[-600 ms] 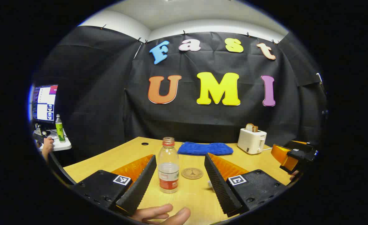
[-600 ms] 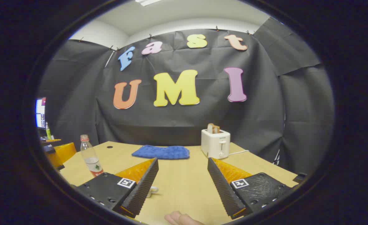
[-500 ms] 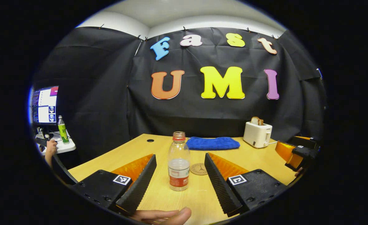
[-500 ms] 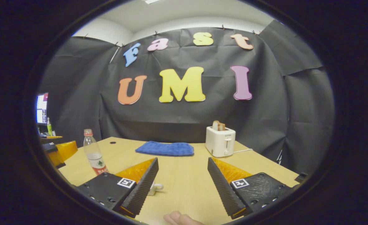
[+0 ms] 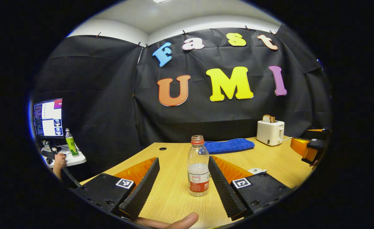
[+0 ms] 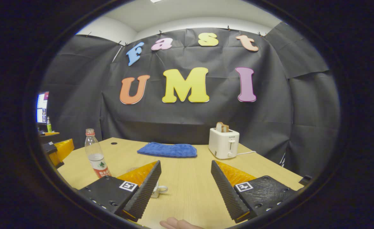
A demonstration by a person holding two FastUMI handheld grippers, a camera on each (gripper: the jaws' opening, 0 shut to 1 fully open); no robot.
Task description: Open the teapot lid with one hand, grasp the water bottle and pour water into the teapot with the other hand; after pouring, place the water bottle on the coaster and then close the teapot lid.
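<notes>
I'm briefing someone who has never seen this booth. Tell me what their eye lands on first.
First the clear water bottle, standing upright on the wooden table between the open fingers of the left gripper, close to one of them. Behind it a blue towel lies at the table's far edge, and a white toaster with bread sticking up stands to its right. In the right gripper view, the right gripper is open over bare tabletop.

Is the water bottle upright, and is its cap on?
Upright: the water bottle stands on the table, neck up. Cap looks off.
</notes>
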